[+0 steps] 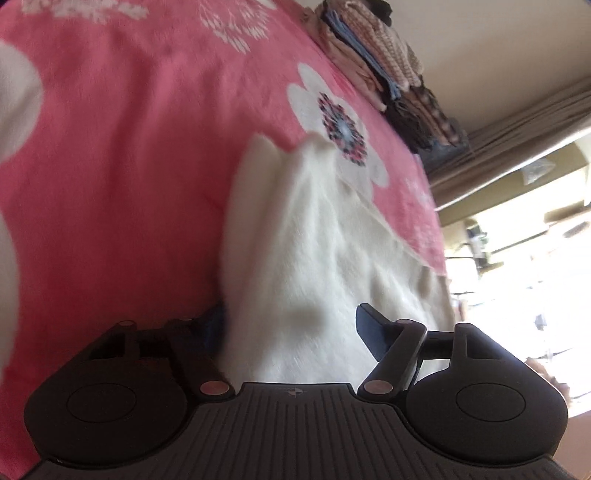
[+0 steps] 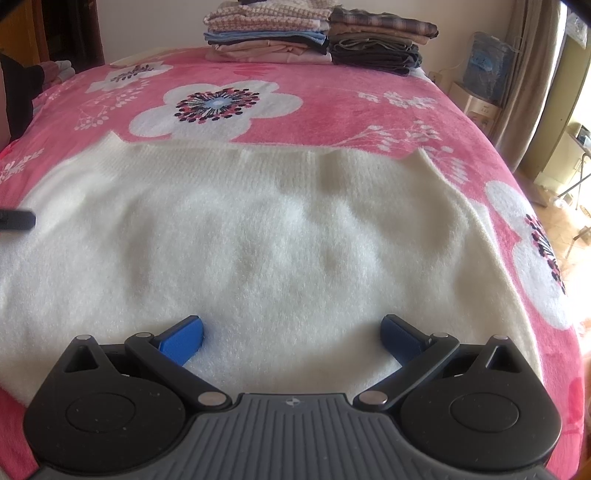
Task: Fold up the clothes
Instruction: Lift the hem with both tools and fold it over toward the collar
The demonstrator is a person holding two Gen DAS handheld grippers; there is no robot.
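Note:
A white fuzzy knit garment lies spread flat across the pink flowered blanket in the right wrist view. My right gripper hovers low over its near part, blue fingers wide apart, holding nothing. In the left wrist view, which is tilted and blurred, a raised fold of the same white garment runs between the spread fingers of my left gripper. The cloth hides most of the left finger. A dark tip of the left gripper shows at the left edge of the right wrist view.
Two stacks of folded clothes stand at the far end of the bed, also seen as the folded clothes in the left view. A covered water dispenser and curtains stand beyond the bed's right edge.

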